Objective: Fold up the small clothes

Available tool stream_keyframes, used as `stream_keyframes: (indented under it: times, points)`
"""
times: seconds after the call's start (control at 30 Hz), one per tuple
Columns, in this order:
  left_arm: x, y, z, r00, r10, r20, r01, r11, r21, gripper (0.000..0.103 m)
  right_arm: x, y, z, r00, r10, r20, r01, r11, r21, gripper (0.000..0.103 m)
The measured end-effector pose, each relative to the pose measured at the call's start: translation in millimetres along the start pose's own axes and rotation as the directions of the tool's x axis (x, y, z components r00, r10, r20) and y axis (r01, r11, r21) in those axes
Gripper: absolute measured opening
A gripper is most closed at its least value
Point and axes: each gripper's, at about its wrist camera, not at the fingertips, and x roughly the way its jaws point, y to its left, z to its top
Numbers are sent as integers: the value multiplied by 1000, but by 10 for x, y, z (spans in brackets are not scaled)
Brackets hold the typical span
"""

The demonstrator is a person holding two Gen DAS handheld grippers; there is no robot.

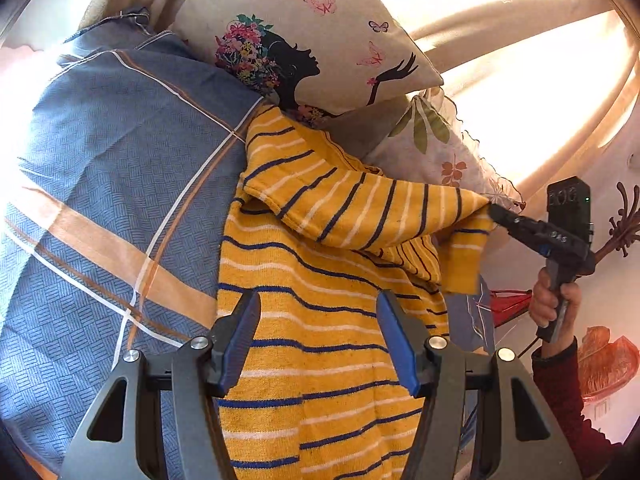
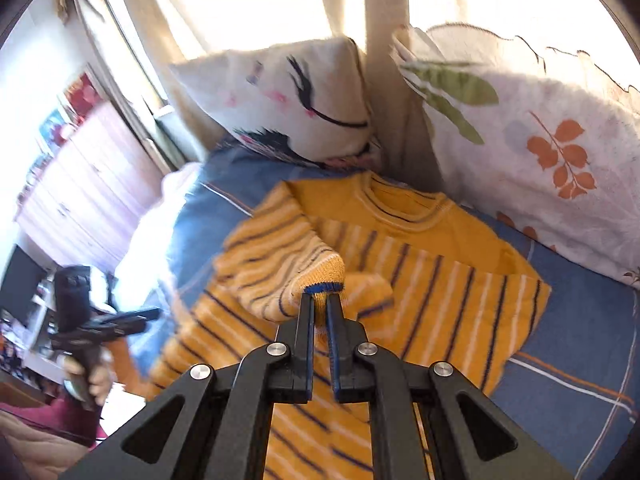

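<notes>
Sunlit curtains [image 2: 248, 4] hung behind the blue checked bed [image 2: 580, 344], and a pale dresser [image 2: 84, 184] stood beside it.

One yellow striped sweater [image 1: 320, 320] is lying on one blue plaid bedsheet [image 1: 100, 180]. Two pillows are leaning behind it: one with a silhouette and butterflies [image 1: 320, 40], one with leaf prints [image 2: 540, 140]. Two tongs are showing, the left tongs [image 1: 318, 312] and the right tongs [image 2: 318, 300], each sitting in one hand.

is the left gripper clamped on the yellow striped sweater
No, the left gripper has its jaws apart above the yellow striped sweater, gripping nothing.
</notes>
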Motion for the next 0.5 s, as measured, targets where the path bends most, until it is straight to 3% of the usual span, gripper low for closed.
stream_keyframes:
  times: [0.07,0.1,0.13,0.17,0.23,0.27,0.33,0.43,0.5]
  points:
    - [8,-3,-12,1000,-14,1,14,1000,-9,59,-159,76,123,999,10,32,-10,1000,10,7]
    - [0,-13,-20,1000,-19,3,19,1000,-8,59,-182,52,175,998,-46,42,45,999,26,9]
    - [-13,-25,-29,1000,-25,6,25,1000,-4,59,-166,2,204,991,-131,33,130,991,42,23]
    - [-30,-36,-39,1000,-28,8,28,1000,3,59,-112,-80,226,974,-226,10,226,973,55,44]
    - [-80,-44,-57,1000,-24,19,23,1000,16,59,-25,-260,165,938,-347,-25,348,933,91,51]
    - [-104,-38,-61,1000,-17,24,16,1000,20,60,25,-344,103,937,-348,-40,350,930,109,51]
    - [-140,-15,-63,999,-4,33,4,1000,23,60,101,-393,-90,958,-279,-69,286,947,148,51]
    - [-175,47,-61,999,-8,41,7,1000,9,61,186,-259,-527,986,-140,-85,155,968,199,53]
    - [-177,79,-59,999,-8,42,8,1000,-2,62,240,-136,-844,993,-65,-100,87,968,236,55]
